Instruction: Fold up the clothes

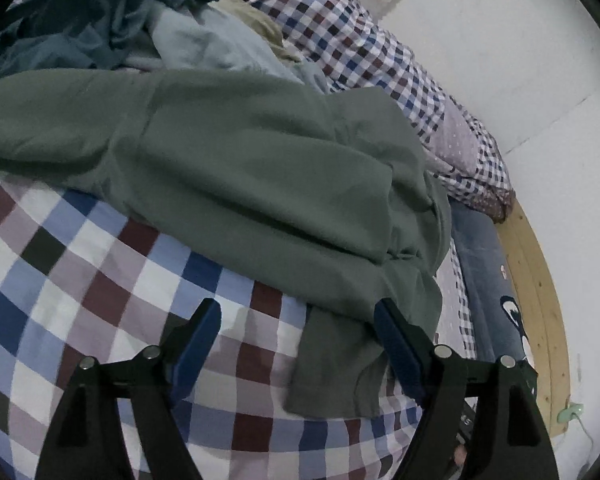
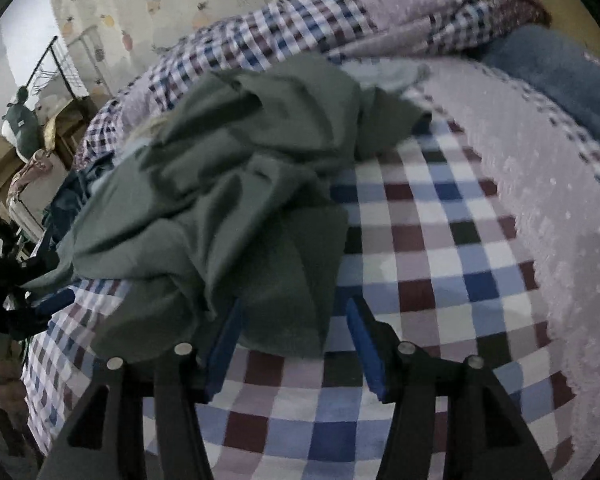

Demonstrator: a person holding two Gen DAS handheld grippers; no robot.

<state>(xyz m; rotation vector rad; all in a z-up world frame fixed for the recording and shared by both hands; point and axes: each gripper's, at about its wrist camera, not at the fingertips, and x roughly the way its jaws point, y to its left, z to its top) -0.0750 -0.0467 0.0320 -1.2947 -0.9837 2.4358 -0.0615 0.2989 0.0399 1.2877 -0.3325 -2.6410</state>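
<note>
Both tongs stood with their blue-padded fingers apart, gripping nothing. Ahead of the left tongs a grey-green garment lay spread and rumpled across the bed, its lower corner drooping in just inside the right-hand finger and touching its pad, while the left-hand finger stood over bare bedding. Under everything stretched a checked bedspread in white, pale blue, navy, maroon and dull lilac squares, soft and slightly puckered. Beyond the garment, farther from the left tongs, a heap of other clothes was piled up: dark teal, light grey-blue and a scrap of khaki, all crumpled. To the right of the left tongs ran a blue denim-like cloth with a cartoon figure, then a pale wooden bed edge against a white wall. In the right wrist view the same garment bunched in thick folds ahead and to the left of the right tongs, one flap lying between the fingers and over the left-hand one. To the right of the right tongs lay a lilac dotted quilt with a small-check border. Far off to the left stood cardboard boxes whose print was too blurred to read.
</note>
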